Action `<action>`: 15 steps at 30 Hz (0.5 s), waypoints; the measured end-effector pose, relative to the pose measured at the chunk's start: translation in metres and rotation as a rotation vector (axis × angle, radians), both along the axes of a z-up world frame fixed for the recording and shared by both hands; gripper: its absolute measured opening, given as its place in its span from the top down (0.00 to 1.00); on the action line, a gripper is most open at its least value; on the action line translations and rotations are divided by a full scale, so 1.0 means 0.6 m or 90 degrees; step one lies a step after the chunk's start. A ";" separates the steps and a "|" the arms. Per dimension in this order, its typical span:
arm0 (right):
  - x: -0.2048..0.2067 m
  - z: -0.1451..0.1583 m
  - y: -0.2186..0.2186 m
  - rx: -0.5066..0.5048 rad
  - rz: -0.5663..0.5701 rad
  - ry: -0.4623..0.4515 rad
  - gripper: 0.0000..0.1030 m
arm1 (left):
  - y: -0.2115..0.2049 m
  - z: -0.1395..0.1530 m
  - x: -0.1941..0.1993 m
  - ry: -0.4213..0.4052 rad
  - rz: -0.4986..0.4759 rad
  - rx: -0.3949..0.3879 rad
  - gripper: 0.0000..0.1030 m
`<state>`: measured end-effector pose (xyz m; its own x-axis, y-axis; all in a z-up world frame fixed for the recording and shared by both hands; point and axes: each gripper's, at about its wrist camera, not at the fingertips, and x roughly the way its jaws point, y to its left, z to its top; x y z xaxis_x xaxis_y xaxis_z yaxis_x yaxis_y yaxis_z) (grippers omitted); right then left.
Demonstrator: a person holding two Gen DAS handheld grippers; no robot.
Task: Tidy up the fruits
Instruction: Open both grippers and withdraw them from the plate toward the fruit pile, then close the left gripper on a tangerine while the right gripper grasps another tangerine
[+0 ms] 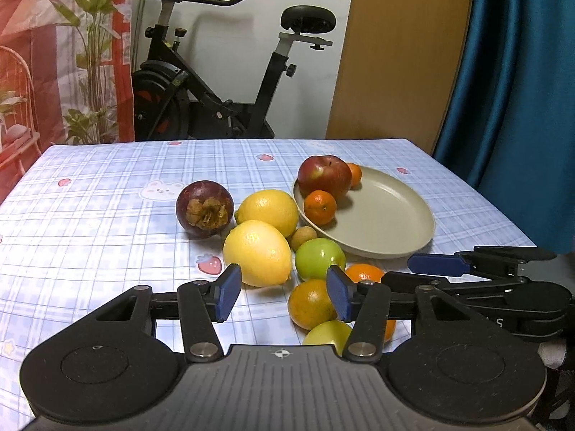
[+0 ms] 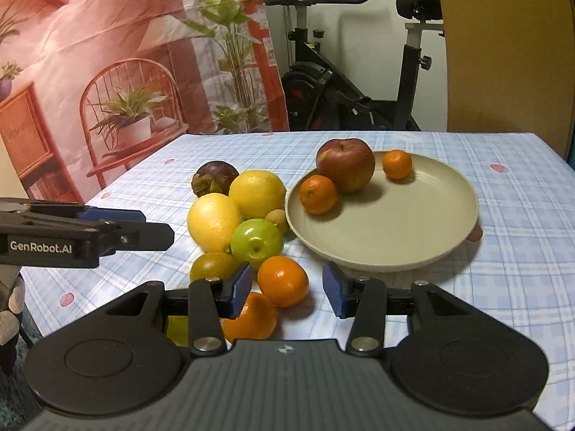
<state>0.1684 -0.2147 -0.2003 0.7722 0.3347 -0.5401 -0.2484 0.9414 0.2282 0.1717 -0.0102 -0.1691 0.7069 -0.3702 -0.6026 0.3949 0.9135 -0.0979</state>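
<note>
Both hand-held grippers, left (image 1: 284,292) and right (image 2: 287,289), I hold part-open and empty over the worktop (image 1: 107,208), fruit loose below them—lemons (image 1: 258,251), green apple (image 1: 319,258), mangosteen (image 1: 204,209)—while the plate (image 2: 413,222) carries a red apple (image 2: 345,164) and two mandarins (image 2: 318,194).

I am in a lived-in room of a home. My table wears a checked cloth (image 1: 107,197) printed with strawberries and a little bear. An exercise bike (image 1: 230,82) stands against the white wall behind it. To one side hangs a printed backdrop (image 2: 107,72) showing a chair and potted plants, and to the other a blue curtain (image 1: 514,89) beside a wooden panel (image 1: 402,54). A plate (image 2: 413,222) and loose fruit suit a household.
</note>
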 end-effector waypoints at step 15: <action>-0.003 -0.013 -0.004 -0.016 -0.001 0.012 0.55 | -0.009 -0.013 -0.013 0.013 -0.037 -0.005 0.53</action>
